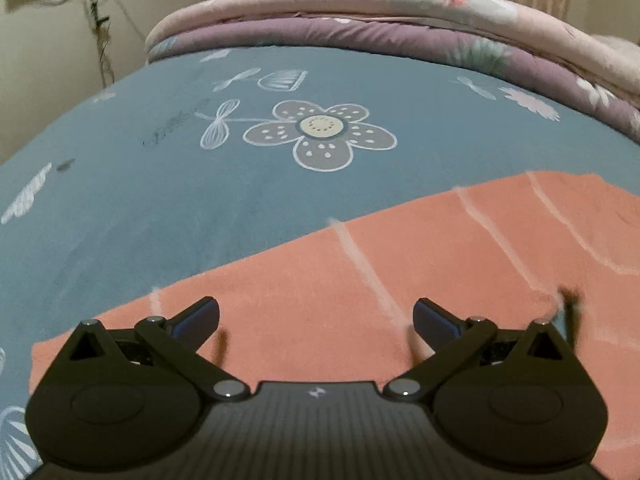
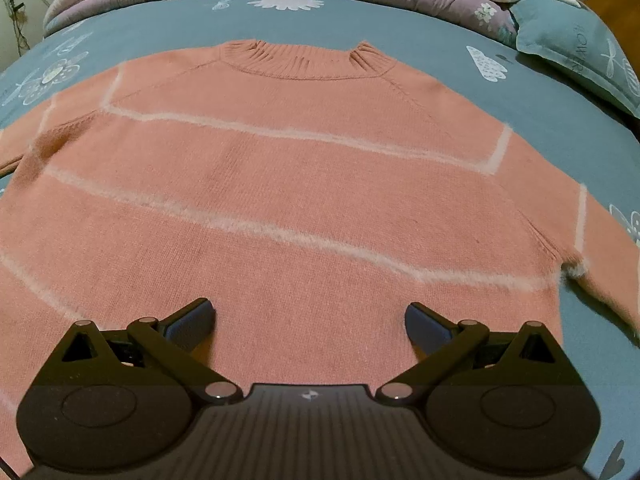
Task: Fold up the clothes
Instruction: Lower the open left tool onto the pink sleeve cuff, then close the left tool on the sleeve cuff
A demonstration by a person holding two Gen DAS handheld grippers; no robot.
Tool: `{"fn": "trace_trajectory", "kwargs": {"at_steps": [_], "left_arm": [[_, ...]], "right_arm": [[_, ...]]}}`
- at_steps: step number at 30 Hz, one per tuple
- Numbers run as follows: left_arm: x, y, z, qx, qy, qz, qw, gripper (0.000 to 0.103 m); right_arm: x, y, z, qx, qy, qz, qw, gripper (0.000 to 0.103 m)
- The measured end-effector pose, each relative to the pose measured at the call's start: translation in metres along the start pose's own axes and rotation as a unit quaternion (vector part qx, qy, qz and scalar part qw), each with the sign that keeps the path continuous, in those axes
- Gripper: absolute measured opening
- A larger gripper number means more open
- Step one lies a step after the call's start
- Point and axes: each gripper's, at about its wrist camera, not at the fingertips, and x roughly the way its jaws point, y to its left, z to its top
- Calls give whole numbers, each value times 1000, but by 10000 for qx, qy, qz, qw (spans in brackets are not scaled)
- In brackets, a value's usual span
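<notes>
On the bed: a salmon-pink knitted sweater with thin fuzzy white stripes (image 2: 304, 184) lies spread flat, front up, on a teal bedsheet printed with white-outlined flowers (image 1: 168, 184)
Sweater layout: its ribbed round collar (image 2: 304, 60) points toward the far end of the bed; one sleeve (image 2: 600, 256) runs off to the right of the right wrist view, the other toward the left edge
Sweater edge: in the left wrist view one side of the sweater (image 1: 400, 272) crosses the sheet diagonally, just below a large grey-petalled flower print with a cream centre (image 1: 320, 132)
Left gripper: the black two-finger left gripper (image 1: 316, 320) hovers over the sweater near that side edge, its dark blue-padded fingers (image 1: 200, 316) spread wide with nothing between them; whether they touch the knit cannot be told
Right gripper: the black two-finger right gripper (image 2: 310, 320) sits above the lower body of the sweater, fingers (image 2: 428, 324) likewise set wide apart and empty
Far end: a folded purple and pale pink floral quilt (image 1: 360, 24) is stacked along the head of the bed
Right corner: a teal pillow with white lettering and flower print (image 2: 576, 44) rests beside the quilt, clear of the sweater
</notes>
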Motion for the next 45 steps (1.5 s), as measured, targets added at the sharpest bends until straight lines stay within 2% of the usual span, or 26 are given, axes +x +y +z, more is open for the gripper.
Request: {"fn": "trace_trajectory", "kwargs": {"at_steps": [6, 16, 20, 25, 37, 42, 45], "left_arm": [[9, 10, -14, -154, 258, -107, 9995, 102], [-33, 8, -27, -542, 93, -495, 9973, 102], [-37, 1, -40, -586, 149, -668, 9959, 102], [-34, -1, -57, -578, 271, -667, 9957, 102], [-21, 7, -55, -340, -66, -676, 9971, 102], [-16, 23, -48, -611, -190, -677, 9957, 102], [-15, 39, -46, -1107, -315, -862, 9896, 102]], "right_arm": [[-1, 1, -3, 18, -45, -10, 10000, 103], [-2, 2, -3, 37, -115, -30, 9999, 103], [-2, 1, -3, 30, -133, -22, 9999, 103], [-1, 1, -2, 30, -138, -19, 9999, 103], [-2, 3, 1, 42, -78, -39, 10000, 103], [-2, 4, 1, 57, -60, -56, 9999, 103], [-2, 4, 1, 55, -57, -54, 10000, 103]]}}
